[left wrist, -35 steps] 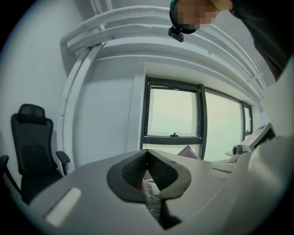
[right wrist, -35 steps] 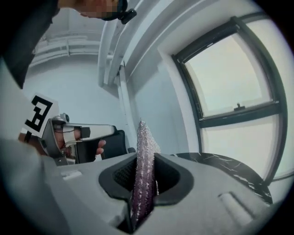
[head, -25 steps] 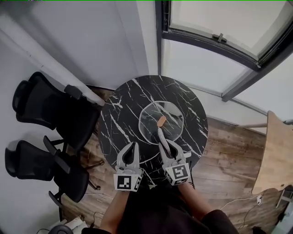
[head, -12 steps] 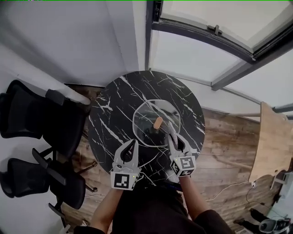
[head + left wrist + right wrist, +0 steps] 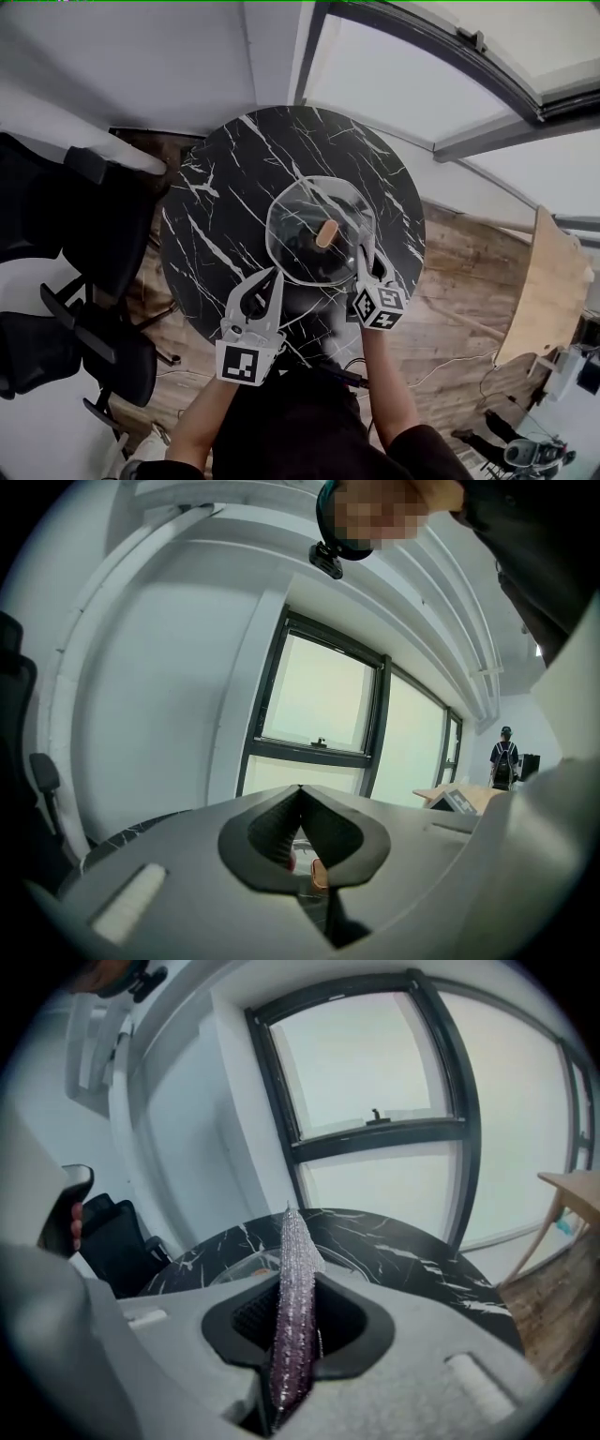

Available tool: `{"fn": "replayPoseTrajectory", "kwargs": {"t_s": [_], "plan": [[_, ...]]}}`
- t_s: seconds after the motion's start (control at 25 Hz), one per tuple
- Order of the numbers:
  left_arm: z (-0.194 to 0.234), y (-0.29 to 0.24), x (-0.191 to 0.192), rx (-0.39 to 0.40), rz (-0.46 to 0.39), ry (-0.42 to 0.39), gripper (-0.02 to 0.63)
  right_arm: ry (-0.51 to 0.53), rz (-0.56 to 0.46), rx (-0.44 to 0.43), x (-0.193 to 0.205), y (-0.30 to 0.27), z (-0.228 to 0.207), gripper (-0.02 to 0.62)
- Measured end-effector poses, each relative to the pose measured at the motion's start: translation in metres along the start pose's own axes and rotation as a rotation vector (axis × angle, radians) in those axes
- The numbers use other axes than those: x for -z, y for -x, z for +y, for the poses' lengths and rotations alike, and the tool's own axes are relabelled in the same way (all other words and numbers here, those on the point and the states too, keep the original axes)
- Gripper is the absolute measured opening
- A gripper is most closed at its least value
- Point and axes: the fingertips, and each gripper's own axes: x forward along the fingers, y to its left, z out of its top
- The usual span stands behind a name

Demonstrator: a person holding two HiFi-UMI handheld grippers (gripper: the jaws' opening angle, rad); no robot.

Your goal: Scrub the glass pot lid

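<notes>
**A:** Where do we have the glass pot lid [image 5: 305, 217]?

**B:** It lies flat at about the middle of the round black marble table [image 5: 211, 220], a little toward the right edge. Its wooden knob [image 5: 326, 232] points up.

**A:** And what are we scrubbing with?

**B:** Our right gripper [image 5: 362, 255] has its jaws clenched on a thin, sparkly purple scrubbing cloth [image 5: 292, 1241]. The cloth stands up past the jaw tips and points at the lid. From the head view the gripper reaches over the lid's near right rim. We cannot tell whether the cloth is touching the glass.

**A:** Is our left gripper [image 5: 272, 279] helping?

**B:** Not yet. Its jaws are pressed together with nothing between them. It sits over the table's near edge, just beside the lid's near left rim, and it does not steady the lid.

**A:** So how far along are we?

**B:** We judge the tool is in hand and brought to the lid. We see no suds, water or wiped streaks on the glass, so nothing tells us how much is clean. By the look of it, most of the glass is left to scrub, along with the part round the knob.

**A:** Is there anything we can read?

**B:** No brand or label shows on the lid or the cloth. The only print is the black-and-white square patterns on our marker cubes [image 5: 239, 362], and those are not words.

**A:** And around the table?

**B:** Black chairs [image 5: 89, 230] stand off the left edge. A dark-framed window [image 5: 375, 1119] is beyond the far edge, and the wooden floor [image 5: 459, 272] is to the right.
</notes>
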Motion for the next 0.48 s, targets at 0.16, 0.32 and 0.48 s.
{"fn": "replayPoseTrajectory", "kwargs": {"t_s": [0.16, 0.32, 0.48], "plan": [[0.001, -0.001, 0.005, 0.020, -0.012, -0.021, 0.003, -0.033, 0.070, 0.059, 0.021, -0.014, -0.019, 0.072], [0.006, -0.002, 0.014, 0.032, 0.012, -0.014, 0.003, -0.044, 0.116, 0.078, 0.032, -0.034, -0.026, 0.071], [0.011, -0.005, 0.017, 0.030, 0.003, -0.011, 0.003, -0.041, 0.131, 0.084, 0.019, -0.053, -0.030, 0.072]]}}
